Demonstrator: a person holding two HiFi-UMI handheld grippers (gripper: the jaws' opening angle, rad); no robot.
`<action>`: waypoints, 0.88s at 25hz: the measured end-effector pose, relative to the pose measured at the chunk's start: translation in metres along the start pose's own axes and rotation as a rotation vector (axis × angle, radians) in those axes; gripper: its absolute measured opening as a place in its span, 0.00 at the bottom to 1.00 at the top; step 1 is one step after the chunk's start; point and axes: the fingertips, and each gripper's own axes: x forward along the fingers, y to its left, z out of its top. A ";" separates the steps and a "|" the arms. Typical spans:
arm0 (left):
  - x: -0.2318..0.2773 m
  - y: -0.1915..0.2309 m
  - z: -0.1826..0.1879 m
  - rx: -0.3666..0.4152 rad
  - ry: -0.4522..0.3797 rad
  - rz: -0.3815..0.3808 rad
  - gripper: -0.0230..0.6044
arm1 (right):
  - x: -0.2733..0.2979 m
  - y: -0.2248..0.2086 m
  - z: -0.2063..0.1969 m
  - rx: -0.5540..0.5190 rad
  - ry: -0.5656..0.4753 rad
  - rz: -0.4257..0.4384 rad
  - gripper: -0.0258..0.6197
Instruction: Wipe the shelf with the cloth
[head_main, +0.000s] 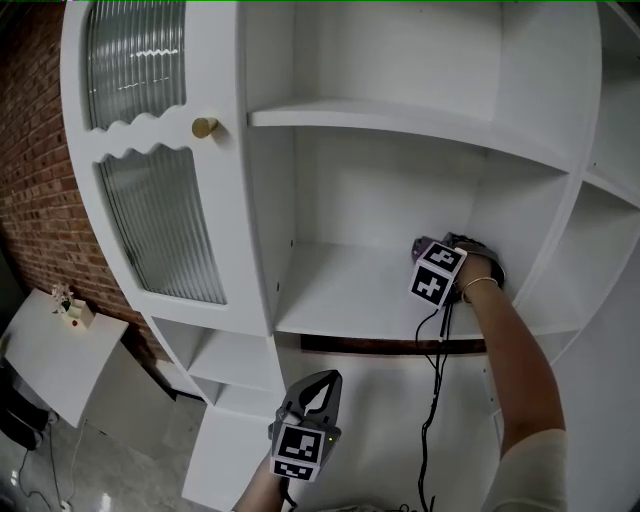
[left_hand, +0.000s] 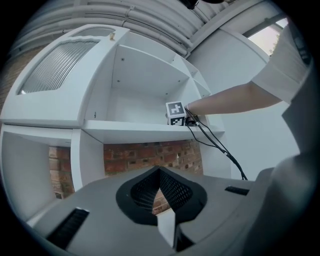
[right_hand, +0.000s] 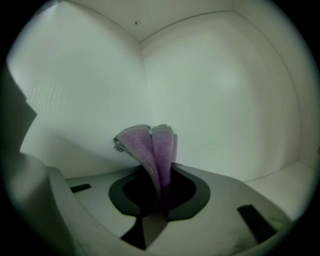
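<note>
Cloth (right_hand: 150, 145), purple, between the right tongs (right_hand: 161, 200)

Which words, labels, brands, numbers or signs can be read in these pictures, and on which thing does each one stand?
No readable text in any view.
Left marker cube, on the left gripper: black-and-white square patterns only, no letters.
Right marker cube, on the right gripper: the same.
Cloth and shelf: plain, no print.
Small object on the low white table: too small to read.
</note>
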 end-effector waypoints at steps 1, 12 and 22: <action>0.002 0.000 -0.001 -0.003 0.000 0.001 0.06 | 0.001 0.000 0.000 -0.003 0.002 0.005 0.16; 0.000 -0.016 0.000 0.011 0.007 -0.015 0.06 | -0.022 0.022 -0.011 0.005 0.030 0.119 0.15; -0.010 -0.044 0.016 0.048 -0.015 -0.065 0.06 | -0.081 0.058 -0.029 -0.056 0.012 0.196 0.15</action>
